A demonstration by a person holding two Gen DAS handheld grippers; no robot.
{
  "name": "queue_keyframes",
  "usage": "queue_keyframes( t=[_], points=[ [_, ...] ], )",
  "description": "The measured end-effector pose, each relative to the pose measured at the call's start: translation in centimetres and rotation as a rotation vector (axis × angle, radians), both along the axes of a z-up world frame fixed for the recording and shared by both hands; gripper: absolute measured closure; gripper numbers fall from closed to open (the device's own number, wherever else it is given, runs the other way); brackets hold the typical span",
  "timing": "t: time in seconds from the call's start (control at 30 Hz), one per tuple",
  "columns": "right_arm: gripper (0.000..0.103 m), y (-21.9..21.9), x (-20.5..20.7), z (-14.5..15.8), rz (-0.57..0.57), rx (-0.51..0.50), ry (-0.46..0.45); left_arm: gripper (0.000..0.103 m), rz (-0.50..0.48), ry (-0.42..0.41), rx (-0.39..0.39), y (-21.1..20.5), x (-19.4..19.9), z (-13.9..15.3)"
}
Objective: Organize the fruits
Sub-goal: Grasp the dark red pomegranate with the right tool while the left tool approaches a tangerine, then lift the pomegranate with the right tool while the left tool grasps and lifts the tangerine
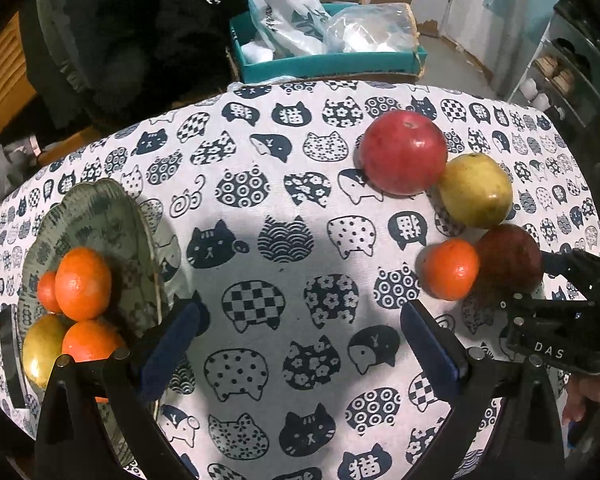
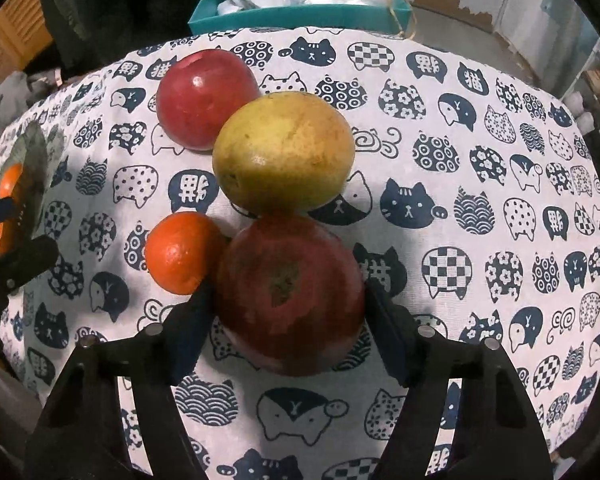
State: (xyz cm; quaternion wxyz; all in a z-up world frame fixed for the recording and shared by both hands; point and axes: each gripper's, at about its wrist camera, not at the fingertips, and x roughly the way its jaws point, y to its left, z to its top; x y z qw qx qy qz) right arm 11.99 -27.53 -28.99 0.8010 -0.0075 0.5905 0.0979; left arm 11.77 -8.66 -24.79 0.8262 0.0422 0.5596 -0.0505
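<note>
Counting four fruits loose on tablecloth (image 2: 460, 240), four in plate (image 1: 96, 216).

Left wrist view: high over the worktop (image 1: 260, 200), facing forward, plate (image 1: 100, 216) at left. Right wrist view: low, close behind the dark red apple (image 2: 288, 292). Both share the four-fruit cluster and teal box (image 2: 300, 16).

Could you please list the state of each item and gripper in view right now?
left gripper: open, empty, above the cloth.
right gripper: fingers around the dark red apple, apparently closed on it.
bright red apple: on the cloth.
yellow fruit: on the cloth.
loose tangerine: on the cloth.
green dish: holds tangerines and a yellow fruit.
</note>
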Motion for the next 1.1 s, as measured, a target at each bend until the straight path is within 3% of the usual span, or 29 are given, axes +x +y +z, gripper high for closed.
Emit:
queue_keyframes(
  t=[0.53, 0.93, 1.03, 1.1],
  points=[
    [0.031, -6.3, -0.8, 2.6, -0.197, -0.014, -0.075, 0.001, -0.119, 0.019, -0.041, -5.5, 1.2, -1.4],
    [0.031, -9.0, -0.9, 1.7, -0.261, 0.002, -0.066, 0.002, -0.195, 0.020, -0.030, -9.4, 2.1, -2.9],
    [0.031, -9.2, -0.8, 1.5, -0.265, 0.005, -0.063, 0.011, -0.187, 0.047, -0.072, -9.4, 2.4, -3.4],
    [0.031, -9.4, -0.8, 1.5, -0.267, 0.009, -0.061, 0.025, -0.180, 0.069, -0.099, -9.3, 2.5, -3.8]
  ],
)
